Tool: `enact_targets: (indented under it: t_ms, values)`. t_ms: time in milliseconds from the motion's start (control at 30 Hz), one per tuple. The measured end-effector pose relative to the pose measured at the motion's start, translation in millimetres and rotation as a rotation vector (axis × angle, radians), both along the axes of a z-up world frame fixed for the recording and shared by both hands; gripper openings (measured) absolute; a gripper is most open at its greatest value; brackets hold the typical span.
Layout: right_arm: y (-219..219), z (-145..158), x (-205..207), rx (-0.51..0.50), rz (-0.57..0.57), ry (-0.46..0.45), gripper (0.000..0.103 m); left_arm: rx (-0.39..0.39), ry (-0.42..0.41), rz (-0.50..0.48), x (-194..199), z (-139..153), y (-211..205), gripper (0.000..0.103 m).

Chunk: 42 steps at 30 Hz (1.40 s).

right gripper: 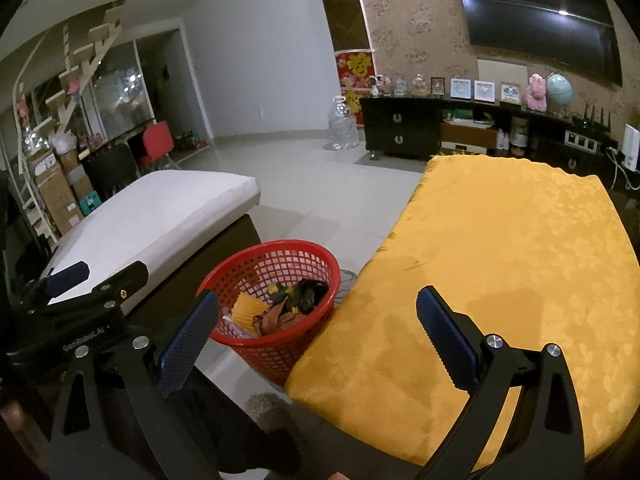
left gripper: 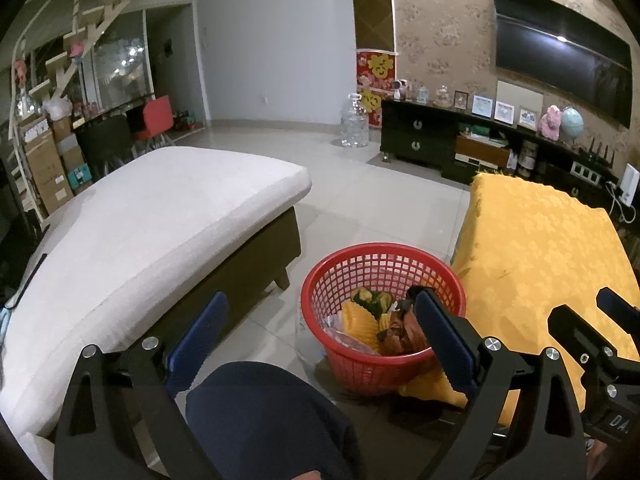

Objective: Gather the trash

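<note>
Trash sits heaped in a red mesh basket on the tiled floor, between a white-cushioned sofa and the tabletop draped in a yellow patterned cloth. Left wrist view: the heap shows a yellow ridged piece, something green and yellow behind it, brown crumpled wrappers and clear plastic film at the near side; exact items are hard to tell. Basket touches or nearly touches the cloth edge. Left gripper is spread wide with nothing between its blue pads; its right finger overlaps the basket rim in the picture, above it rather than in it. A knee in dark blue fabric fills the bottom centre. Right gripper's fingers poke in at the right edge over the yellow cloth. Background: dark TV cabinet, wall TV, big clear water bottle.

Right wrist view: same basket sits left of centre, just beside the tabletop, trash inside showing the yellow ridged piece, brown wrappers and a dark lump. Right gripper is wide apart, empty, one pad before the basket, the other over the cloth. Left gripper shows at the left edge in front of the sofa.
</note>
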State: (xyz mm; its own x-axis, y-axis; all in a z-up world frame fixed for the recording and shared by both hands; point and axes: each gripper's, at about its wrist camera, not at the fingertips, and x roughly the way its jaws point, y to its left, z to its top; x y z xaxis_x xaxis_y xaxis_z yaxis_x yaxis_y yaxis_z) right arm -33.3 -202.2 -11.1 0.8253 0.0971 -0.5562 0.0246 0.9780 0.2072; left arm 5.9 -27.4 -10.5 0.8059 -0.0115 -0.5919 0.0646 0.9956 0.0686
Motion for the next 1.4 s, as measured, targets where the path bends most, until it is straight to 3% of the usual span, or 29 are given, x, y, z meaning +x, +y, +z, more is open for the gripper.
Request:
enact_targets:
  t_ms: [1400]
  values:
    - [-2.4,-4.9,-4.2,0.001,-0.015,0.018,0.096,0.004,0.009,-0.008,-1.3,-0.3,-3.3,0.092]
